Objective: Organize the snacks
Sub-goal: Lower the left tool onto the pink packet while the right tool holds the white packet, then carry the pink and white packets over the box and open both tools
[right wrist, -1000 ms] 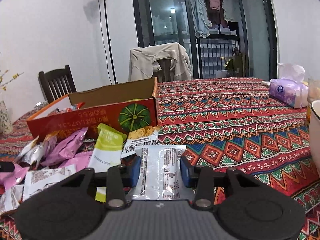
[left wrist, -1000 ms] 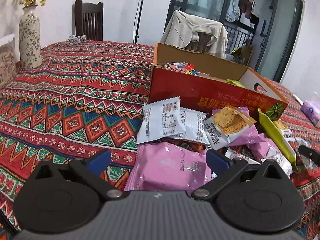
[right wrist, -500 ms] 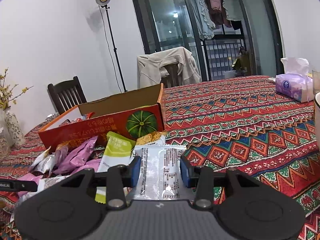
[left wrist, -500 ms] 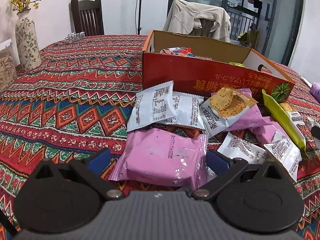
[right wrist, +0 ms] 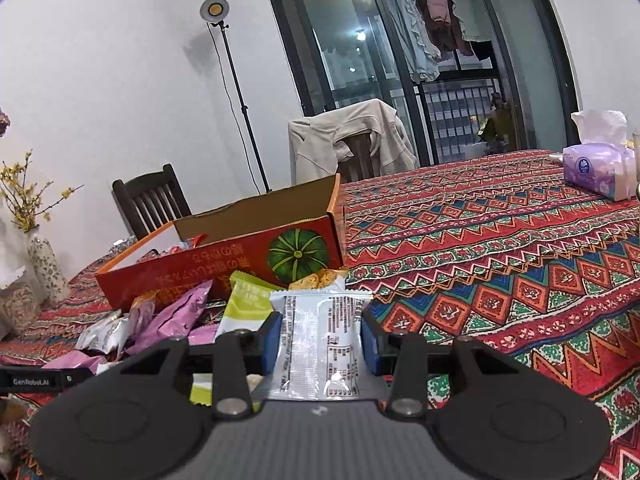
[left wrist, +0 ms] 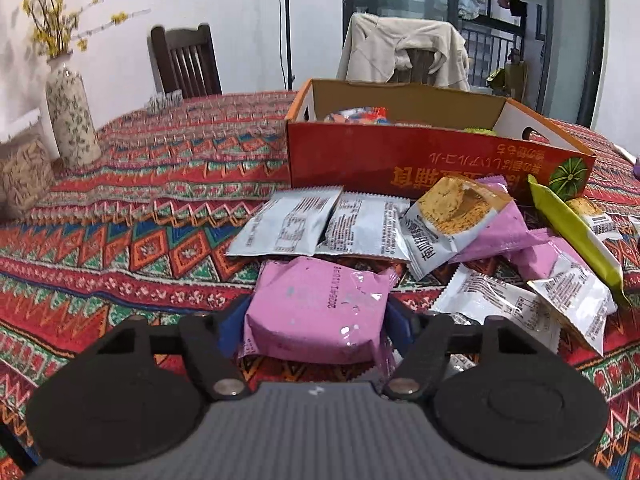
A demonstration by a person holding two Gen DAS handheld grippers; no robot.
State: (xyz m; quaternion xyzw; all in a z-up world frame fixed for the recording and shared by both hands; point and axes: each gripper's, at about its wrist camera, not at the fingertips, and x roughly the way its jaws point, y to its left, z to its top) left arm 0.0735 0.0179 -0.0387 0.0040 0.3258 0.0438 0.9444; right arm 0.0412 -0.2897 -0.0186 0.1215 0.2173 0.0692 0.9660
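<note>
My left gripper [left wrist: 314, 322] is shut on a pink snack packet [left wrist: 316, 308] at the near edge of a snack pile. White packets [left wrist: 288, 226], more pink ones [left wrist: 500, 224] and a green one [left wrist: 572, 232] lie before the open red cardboard box [left wrist: 400, 160], which holds a few snacks. My right gripper [right wrist: 320, 338] is shut on a white snack packet [right wrist: 320, 344] and holds it above the table, right of the pile. The red box [right wrist: 224, 264] stands beyond it to the left.
A patterned cloth [right wrist: 500, 248] covers the table. A flower vase [left wrist: 70, 116] and a woven basket [left wrist: 22, 176] stand at the left. A purple tissue pack [right wrist: 596, 168] sits at the far right. Chairs [left wrist: 184, 64] stand behind the table.
My left gripper moved forward over the pink packet and closed on it. My right gripper lifted a little with the white packet still held.
</note>
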